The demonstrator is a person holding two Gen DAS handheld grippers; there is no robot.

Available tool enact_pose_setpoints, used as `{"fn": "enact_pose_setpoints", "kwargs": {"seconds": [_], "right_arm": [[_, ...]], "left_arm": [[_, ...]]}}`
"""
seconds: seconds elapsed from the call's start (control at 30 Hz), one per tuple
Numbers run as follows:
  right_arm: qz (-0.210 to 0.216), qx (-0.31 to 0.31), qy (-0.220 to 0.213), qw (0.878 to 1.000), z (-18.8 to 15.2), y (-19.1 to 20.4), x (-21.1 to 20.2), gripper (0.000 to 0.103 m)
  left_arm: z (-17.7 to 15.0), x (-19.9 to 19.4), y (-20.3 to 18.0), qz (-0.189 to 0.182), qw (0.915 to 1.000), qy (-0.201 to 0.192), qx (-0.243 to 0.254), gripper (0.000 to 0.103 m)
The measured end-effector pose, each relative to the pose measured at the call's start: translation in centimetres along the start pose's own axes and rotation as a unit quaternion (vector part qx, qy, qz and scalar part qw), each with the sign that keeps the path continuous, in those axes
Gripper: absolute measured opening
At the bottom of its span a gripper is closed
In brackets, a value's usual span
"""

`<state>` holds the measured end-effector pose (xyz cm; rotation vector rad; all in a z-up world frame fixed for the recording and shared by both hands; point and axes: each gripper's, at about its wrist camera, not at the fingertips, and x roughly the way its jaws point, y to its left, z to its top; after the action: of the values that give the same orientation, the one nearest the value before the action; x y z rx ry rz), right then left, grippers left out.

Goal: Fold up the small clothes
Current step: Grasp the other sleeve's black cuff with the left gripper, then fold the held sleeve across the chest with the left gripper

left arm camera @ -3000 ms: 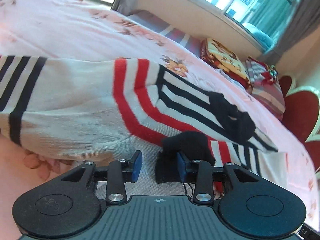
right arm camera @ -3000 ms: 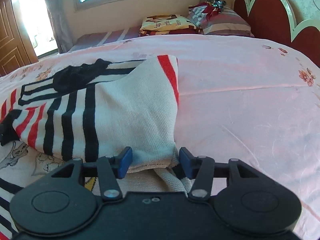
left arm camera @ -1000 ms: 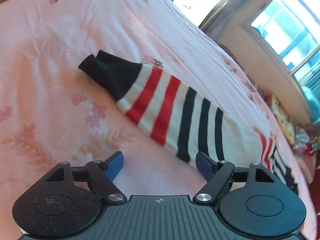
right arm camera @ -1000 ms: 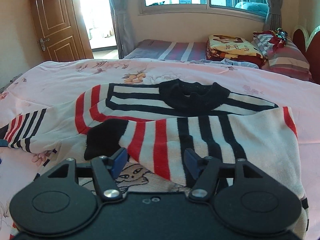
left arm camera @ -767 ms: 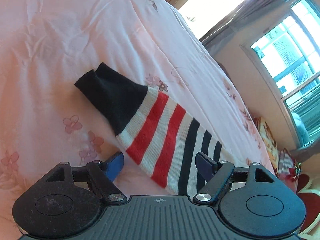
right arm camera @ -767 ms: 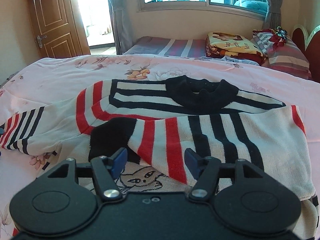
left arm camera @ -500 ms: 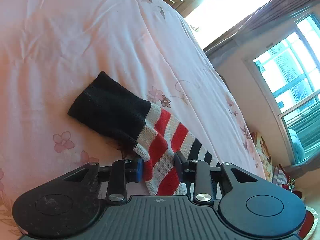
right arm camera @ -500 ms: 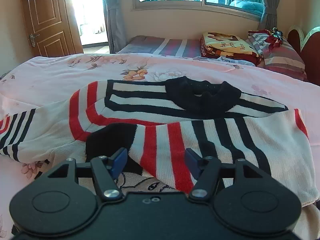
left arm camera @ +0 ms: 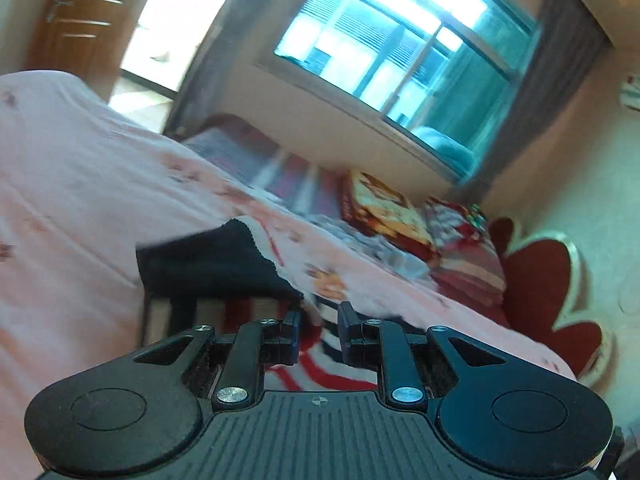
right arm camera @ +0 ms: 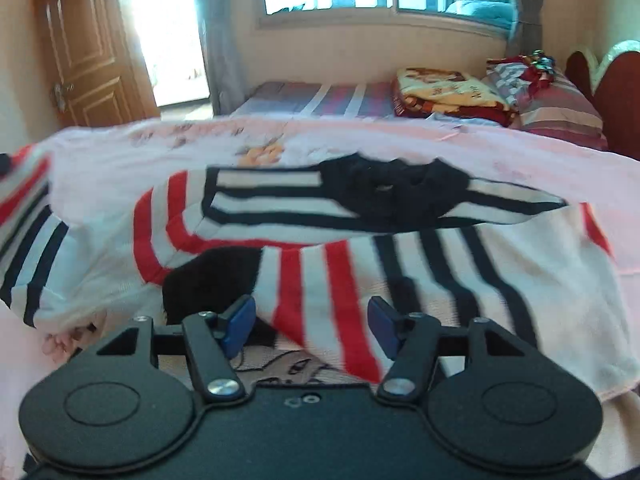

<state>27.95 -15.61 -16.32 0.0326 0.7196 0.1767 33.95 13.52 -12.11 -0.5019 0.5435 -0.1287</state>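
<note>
A small white sweater with red and black stripes and a black collar lies on the pink bed. Its right sleeve is folded across the chest, black cuff toward the left. My right gripper is open and empty, just above that folded sleeve. My left gripper is shut on the left sleeve and holds it lifted off the bed, its black cuff flopped over in front of the fingers. In the right wrist view the lifted sleeve shows at the far left.
The pink floral bedsheet spreads all around the sweater. Folded blankets and pillows lie at the head of the bed by the red headboard. A wooden door and a window are behind.
My left gripper closed on the left sleeve near its cuff and lifted it, swinging up and toward the sweater's body. My right gripper stayed open over the folded right sleeve.
</note>
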Motion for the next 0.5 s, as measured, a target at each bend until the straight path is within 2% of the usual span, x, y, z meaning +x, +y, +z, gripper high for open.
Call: {"fn": "enact_pose_setpoints", "kwargs": {"seconds": [0.13,0.2,0.27,0.33,0.4,0.47,0.5], "right_arm": [[-0.021,0.023,-0.007,1.000,-0.8,-4.2,-2.6,0.062],[-0.031,0.040,-0.004,0.999,-1.4,-6.3,-3.4,0.062],[-0.035,0.061,0.003,0.998,-2.2,-8.3,-4.1,0.062],[-0.029,0.080,0.010,0.996,-2.8,-9.8,-4.7,0.063],[-0.023,0.088,0.011,0.996,-3.1,-10.4,-4.9,0.063],[-0.009,0.089,0.012,0.996,-2.9,-10.4,-4.7,0.063],[0.001,0.089,0.013,0.996,-2.7,-10.1,-4.4,0.064]], "left_arm": [[-3.5,3.9,-8.9,-0.076,0.9935,0.062,0.058,0.019],[-5.9,5.6,-12.5,-0.093,0.9874,0.096,0.086,0.019],[-7.7,6.6,-14.6,-0.086,0.9837,0.128,0.092,0.019],[-8.3,6.6,-15.2,-0.072,0.9842,0.131,0.095,0.020],[-8.0,5.7,-14.6,-0.042,0.9868,0.126,0.092,0.020],[-7.2,4.9,-12.1,0.003,0.9902,0.120,0.072,0.021],[-6.7,4.7,-10.9,0.030,0.9912,0.112,0.065,0.028]]}}
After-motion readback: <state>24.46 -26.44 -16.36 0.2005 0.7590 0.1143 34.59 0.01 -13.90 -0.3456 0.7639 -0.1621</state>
